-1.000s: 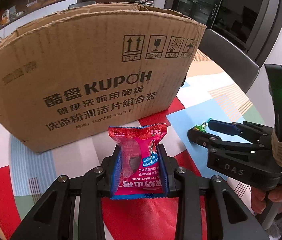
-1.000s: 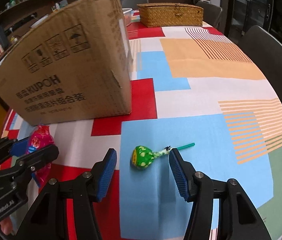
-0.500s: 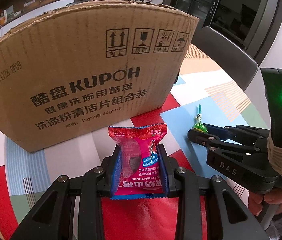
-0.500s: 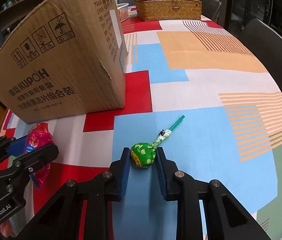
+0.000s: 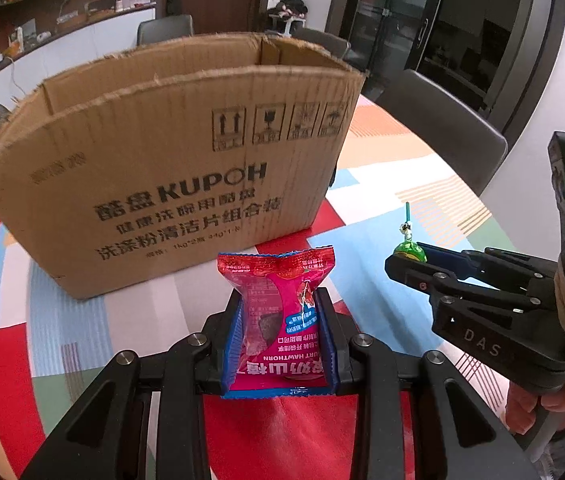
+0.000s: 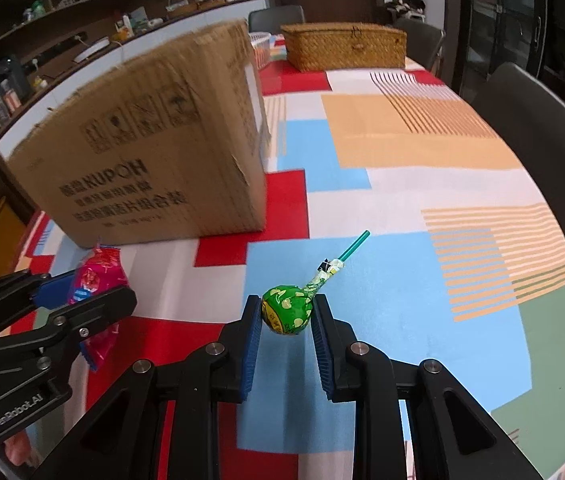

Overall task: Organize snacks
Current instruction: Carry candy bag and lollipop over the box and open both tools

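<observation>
My left gripper [image 5: 280, 320] is shut on a pink-red snack packet [image 5: 278, 312], held upright above the table, in front of the open cardboard box [image 5: 170, 184]. In the right wrist view my right gripper [image 6: 287, 314] is shut on a green wrapped lollipop [image 6: 287, 309], lifted off the cloth with its teal stick pointing up and away. The left gripper [image 6: 82, 300] with the packet [image 6: 96, 276] appears at that view's left. The right gripper [image 5: 406, 260] with the lollipop [image 5: 409, 249] shows at the right of the left wrist view. The box [image 6: 150, 160] stands to the left beyond both.
A colourful patchwork tablecloth [image 6: 382, 152] covers the table. A wicker basket [image 6: 344, 46] stands at the far end, with a small bowl [image 6: 260, 42] beside it. Dark chairs [image 6: 538, 128] line the right side. A hand [image 5: 538, 404] holds the right gripper's handle.
The right gripper closed on the lollipop, which lay on the cloth, and lifted it. Both grippers have risen a little; the box's open top has come into the left wrist view.
</observation>
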A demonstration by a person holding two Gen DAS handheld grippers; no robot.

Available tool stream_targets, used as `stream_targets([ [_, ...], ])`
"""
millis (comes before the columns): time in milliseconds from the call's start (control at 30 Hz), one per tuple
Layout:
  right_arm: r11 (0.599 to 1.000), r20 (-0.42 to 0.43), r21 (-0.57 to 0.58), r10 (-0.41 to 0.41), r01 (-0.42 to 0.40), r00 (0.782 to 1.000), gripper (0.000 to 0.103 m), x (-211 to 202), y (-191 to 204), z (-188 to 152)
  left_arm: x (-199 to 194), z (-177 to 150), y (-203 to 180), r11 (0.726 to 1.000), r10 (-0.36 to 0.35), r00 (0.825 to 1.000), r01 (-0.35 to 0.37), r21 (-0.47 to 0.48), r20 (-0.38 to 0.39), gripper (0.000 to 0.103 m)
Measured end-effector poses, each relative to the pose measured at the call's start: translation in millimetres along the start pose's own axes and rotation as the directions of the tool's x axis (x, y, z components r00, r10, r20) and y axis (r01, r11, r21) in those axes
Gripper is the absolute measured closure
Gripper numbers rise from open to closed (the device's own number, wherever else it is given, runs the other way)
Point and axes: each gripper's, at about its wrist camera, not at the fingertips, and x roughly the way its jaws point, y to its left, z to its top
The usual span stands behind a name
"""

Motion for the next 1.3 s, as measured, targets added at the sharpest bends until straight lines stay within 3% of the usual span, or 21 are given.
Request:
stream_targets([
  [400,0.997,0.146,-0.067,0.050,-0.041,0.988,0.076,-53,21,13,-66,1,2,0.999,0.051,0.988,-0.049,-0.018,0.149,0.070],
  [833,0.987,0.274,-0.134,0.124,-0.090,0.954,0.076,-91,46,42,-121,33,11,0.991,0.134,0.941,-0.137,-0.013,0.310,0.070],
  [1300,0.977,0.320,-0.173,0.177,-0.126,0.931,0.076,-89,67,91,-127,71,34,0.980,0.191,0.917,-0.197,-0.018,0.350,0.070],
])
